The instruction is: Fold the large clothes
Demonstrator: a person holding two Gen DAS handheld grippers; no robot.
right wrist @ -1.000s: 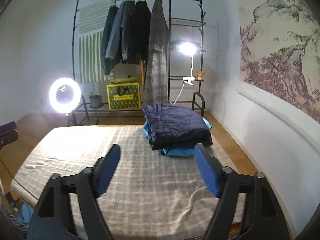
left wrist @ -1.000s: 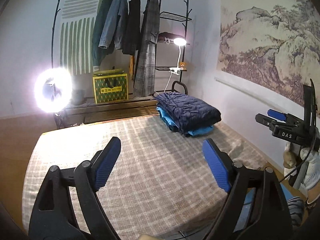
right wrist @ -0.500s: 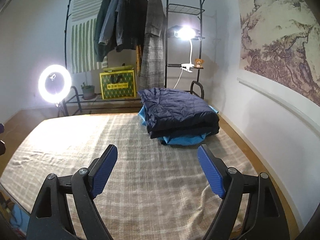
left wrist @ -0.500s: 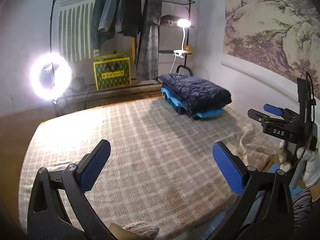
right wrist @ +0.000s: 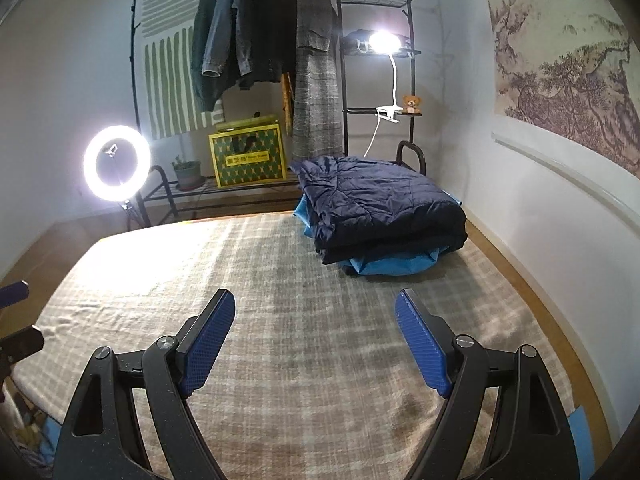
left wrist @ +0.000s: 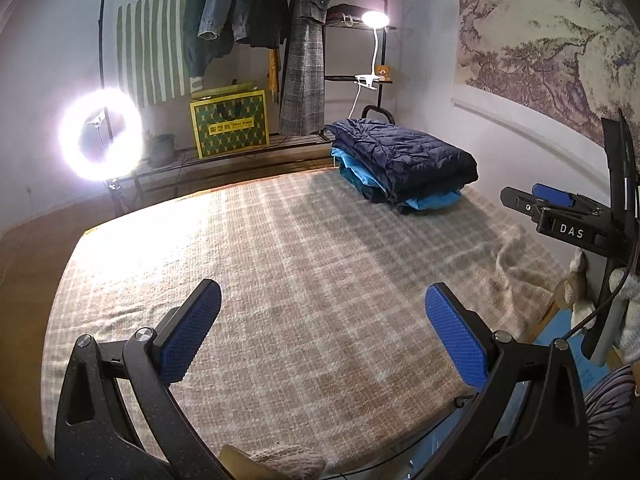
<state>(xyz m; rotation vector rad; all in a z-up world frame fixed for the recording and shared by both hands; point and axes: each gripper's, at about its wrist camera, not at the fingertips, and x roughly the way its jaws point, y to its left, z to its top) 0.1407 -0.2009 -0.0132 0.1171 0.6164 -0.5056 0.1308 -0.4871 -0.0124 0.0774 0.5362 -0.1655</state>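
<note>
A folded navy quilted jacket [left wrist: 404, 156] [right wrist: 380, 204] lies on top of a folded light-blue garment [left wrist: 430, 202] [right wrist: 394, 266] at the far right corner of a bed covered with a beige plaid blanket [left wrist: 280, 264] [right wrist: 320, 360]. My left gripper [left wrist: 322, 326] hovers open over the near part of the blanket, nothing between its blue pads. My right gripper [right wrist: 316, 336] is also open and empty, pointing toward the stack from the near side. In the left wrist view, the right gripper's body [left wrist: 560, 220] shows at the right edge.
A garment rack [right wrist: 256, 32] with hanging coats stands behind the bed. Under it sit a yellow-green box [left wrist: 230, 124] and a potted plant [right wrist: 187, 172]. A ring light [left wrist: 100, 134] glows at the far left. A clip lamp [right wrist: 384, 42] shines on the shelf. The wall runs along the right.
Both grippers have sunk closer to the bed and tilted down. The left jaws opened wider. The folded stack has not moved.
</note>
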